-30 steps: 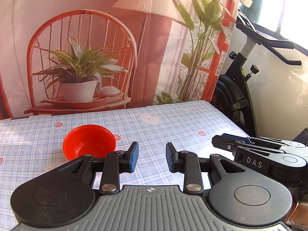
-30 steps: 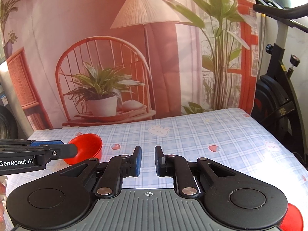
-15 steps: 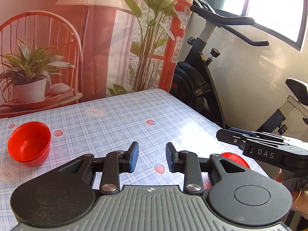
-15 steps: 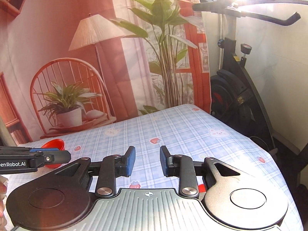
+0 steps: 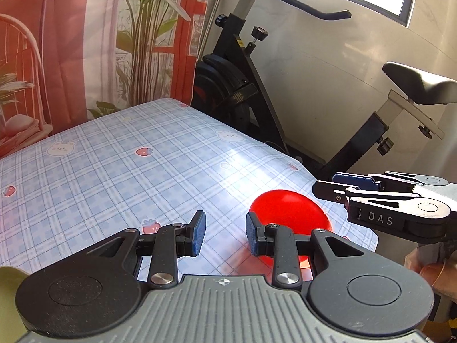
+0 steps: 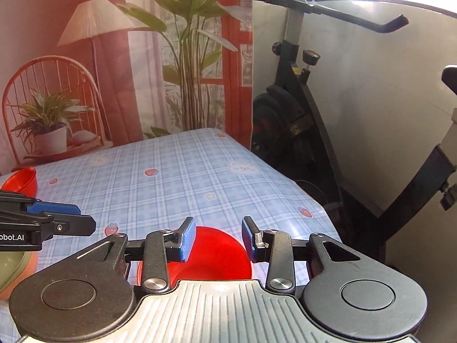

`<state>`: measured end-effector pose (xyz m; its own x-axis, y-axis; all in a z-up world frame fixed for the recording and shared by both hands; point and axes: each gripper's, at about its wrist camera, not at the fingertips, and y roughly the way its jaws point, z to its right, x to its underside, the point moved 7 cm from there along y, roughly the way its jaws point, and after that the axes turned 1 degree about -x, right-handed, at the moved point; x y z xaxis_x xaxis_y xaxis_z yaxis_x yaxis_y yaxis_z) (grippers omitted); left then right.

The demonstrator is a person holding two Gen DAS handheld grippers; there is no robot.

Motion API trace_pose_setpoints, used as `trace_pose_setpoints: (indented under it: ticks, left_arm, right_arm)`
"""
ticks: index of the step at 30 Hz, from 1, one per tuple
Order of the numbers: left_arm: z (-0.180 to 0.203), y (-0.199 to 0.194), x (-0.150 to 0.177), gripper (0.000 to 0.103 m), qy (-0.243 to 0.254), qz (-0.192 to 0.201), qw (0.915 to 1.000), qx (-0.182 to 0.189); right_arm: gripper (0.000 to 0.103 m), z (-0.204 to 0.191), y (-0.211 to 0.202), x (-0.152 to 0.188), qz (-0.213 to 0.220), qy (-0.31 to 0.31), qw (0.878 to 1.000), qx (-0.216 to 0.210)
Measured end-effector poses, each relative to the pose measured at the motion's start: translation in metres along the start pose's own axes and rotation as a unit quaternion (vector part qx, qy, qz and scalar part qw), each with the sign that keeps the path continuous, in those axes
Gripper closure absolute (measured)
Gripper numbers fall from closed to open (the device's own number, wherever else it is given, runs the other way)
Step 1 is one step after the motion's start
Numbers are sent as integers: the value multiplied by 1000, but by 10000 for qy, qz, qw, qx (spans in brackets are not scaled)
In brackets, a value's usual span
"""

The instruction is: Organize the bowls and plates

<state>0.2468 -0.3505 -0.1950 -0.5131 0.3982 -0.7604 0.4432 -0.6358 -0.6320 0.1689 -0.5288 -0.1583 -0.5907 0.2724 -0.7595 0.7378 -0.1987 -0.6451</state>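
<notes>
While both grippers gape, exercise bike (image 6: 302, 108) flanks table (image 6: 177, 171).

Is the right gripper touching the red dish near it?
Cannot tell. In the right wrist view the open right gripper overlaps the red dish, but neither view shows contact or a gap plainly.

Red plastic bowl (image 6: 217, 254) on blue plaid tablecloth-covered table (image 6: 177, 183), near its right front corner, directly under right gripper (image 6: 218, 238), between its spread fingers. Left gripper (image 5: 225, 233) just left of same bowl (image 5: 288, 211), jaws apart. Second red bowl (image 6: 21, 181) far left, toward table's back edge. Green bowl (image 6: 11, 268) at front left. Printed backdrop curtain (image 6: 120, 65) behind table. Black exercise bike (image 6: 308, 108) right of table.
</notes>
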Motion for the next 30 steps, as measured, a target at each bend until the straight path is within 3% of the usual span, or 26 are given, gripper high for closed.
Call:
trace_pose_setpoints:
  ticks: [2, 8, 13, 30]
  left_arm:
    - [5, 9, 5, 71, 28, -102, 9999, 62]
    - [12, 31, 10, 71, 80, -283, 9994, 172]
    - [9, 42, 13, 71, -28, -321, 9993, 184]
    - [15, 59, 26, 70, -208, -582, 9973, 402]
  right_arm:
    - [77, 4, 2, 6, -57, 30, 10000, 66]
    - [79, 16, 8, 22, -231, 250, 9994, 72]
    - [87, 18, 12, 36, -379, 361, 9986, 54]
    - [95, 26, 17, 47, -504, 716, 9962, 15]
